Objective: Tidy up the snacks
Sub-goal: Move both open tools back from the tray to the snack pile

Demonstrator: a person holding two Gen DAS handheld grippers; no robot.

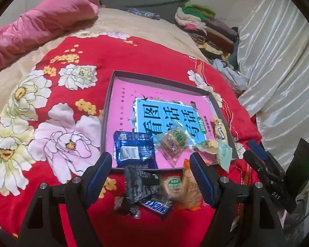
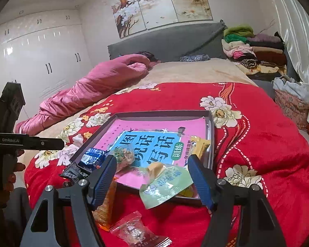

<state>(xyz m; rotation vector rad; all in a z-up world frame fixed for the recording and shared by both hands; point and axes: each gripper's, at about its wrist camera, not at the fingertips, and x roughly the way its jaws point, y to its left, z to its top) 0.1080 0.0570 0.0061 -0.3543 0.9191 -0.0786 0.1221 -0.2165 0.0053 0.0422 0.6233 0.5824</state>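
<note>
We see the tray [image 1: 110, 111] on the red blanket [image 1: 134, 57], holding a blue packet [image 1: 134, 150], a cookie [image 1: 173, 139] and a green sachet [image 2: 164, 187] across its near rim; both grippers, left [image 1: 150, 168] and right [image 2: 152, 169], hover released, grasping nothing

The left gripper [image 1: 150, 177] is hovering with its jaws standing apart and nothing pressed between them, above a small heap of snacks lying on the red flowered blanket [image 1: 134, 57]: a black wrapper [image 1: 141, 185], a Snickers bar [image 1: 156, 206] and a round pastry with a green label [image 1: 174, 185]. Just beyond, a shallow grey box [image 1: 111, 90] is holding a pink book [image 1: 160, 103], with a blue packet [image 1: 134, 149], a clear-wrapped cake [image 1: 173, 140] and a pale green packet [image 1: 223, 153] lying along its near edge. The right gripper [image 1: 263, 164] is showing at the right edge, beside the box.
</note>
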